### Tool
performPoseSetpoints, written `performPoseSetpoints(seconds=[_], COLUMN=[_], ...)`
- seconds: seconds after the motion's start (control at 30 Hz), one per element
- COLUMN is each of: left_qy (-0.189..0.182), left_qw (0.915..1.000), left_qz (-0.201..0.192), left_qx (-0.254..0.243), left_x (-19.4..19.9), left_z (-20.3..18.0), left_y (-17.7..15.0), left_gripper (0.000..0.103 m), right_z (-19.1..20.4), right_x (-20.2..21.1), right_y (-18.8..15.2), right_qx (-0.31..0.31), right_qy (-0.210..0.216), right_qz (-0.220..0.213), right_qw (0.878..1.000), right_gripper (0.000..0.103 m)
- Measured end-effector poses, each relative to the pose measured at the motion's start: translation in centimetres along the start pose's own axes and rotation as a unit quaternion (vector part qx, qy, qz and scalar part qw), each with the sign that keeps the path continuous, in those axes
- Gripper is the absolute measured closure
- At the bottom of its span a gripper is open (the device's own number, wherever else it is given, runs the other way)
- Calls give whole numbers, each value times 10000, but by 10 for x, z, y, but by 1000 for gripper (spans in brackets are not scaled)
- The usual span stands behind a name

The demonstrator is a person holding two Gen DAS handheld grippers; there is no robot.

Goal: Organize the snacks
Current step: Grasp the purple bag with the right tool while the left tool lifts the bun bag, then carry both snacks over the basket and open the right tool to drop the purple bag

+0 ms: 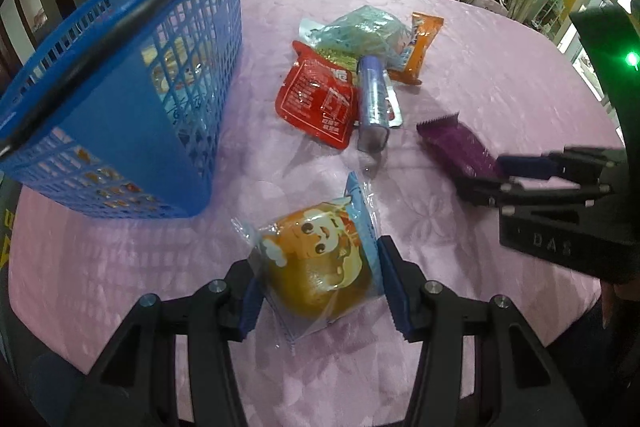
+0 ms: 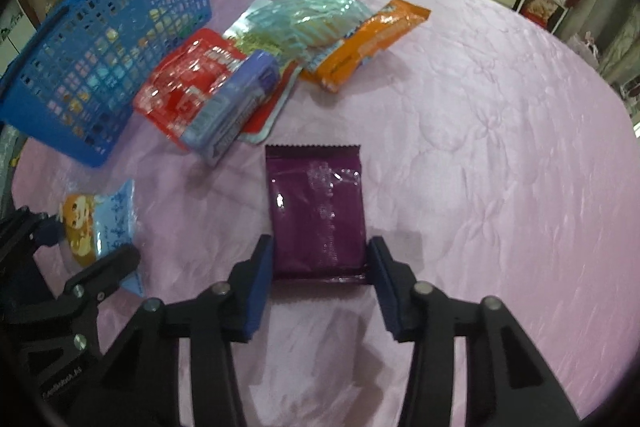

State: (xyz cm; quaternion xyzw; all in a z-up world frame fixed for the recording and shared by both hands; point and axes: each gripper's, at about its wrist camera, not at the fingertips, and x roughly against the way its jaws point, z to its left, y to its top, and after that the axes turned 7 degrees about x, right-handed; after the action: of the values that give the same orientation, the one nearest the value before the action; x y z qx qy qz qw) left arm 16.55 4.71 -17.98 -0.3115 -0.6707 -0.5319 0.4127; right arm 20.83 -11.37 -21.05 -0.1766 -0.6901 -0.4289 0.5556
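While both tools point down at the table:
Left gripper point(image 1: 318, 291): half-wide, pads clamping the bun packet point(image 1: 320, 267).
Right gripper point(image 2: 320, 287): half-wide, pads flanking and touching the purple packet point(image 2: 316, 211).

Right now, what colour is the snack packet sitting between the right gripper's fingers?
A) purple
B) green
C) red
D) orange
A: in the right wrist view, the purple packet lies flat on the pink tablecloth, with its near end between the fingers of the right gripper.

Glossy purple foil packet point(image 2: 318, 215) lies on quilted pink cloth point(image 2: 480, 147) near a blue plastic lattice basket point(image 2: 100, 67).
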Motion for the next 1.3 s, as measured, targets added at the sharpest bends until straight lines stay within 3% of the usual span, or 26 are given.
performPoseSetpoints(seconds=[0.27, 0.53, 1.03, 1.3], left_qy=[-204, -417, -378, -333], left_qw=[9994, 9965, 9863, 9835], left_qz=[-266, -727, -1601, -1779], left_qx=[-32, -46, -132, -81], left_x=[39, 91, 169, 190], left_z=[2, 18, 84, 127], left_y=[-3, -4, 38, 69], left_gripper=[54, 54, 55, 56], right_z=[21, 41, 103, 126], right_x=[47, 102, 184, 184], right_y=[-35, -35, 32, 75], right_qx=[-114, -34, 432, 556], right_qy=[39, -110, -147, 7], right_qz=[-179, -560, -1489, -1690], right_qw=[9998, 9984, 9878, 9841], right_gripper=[51, 51, 51, 51])
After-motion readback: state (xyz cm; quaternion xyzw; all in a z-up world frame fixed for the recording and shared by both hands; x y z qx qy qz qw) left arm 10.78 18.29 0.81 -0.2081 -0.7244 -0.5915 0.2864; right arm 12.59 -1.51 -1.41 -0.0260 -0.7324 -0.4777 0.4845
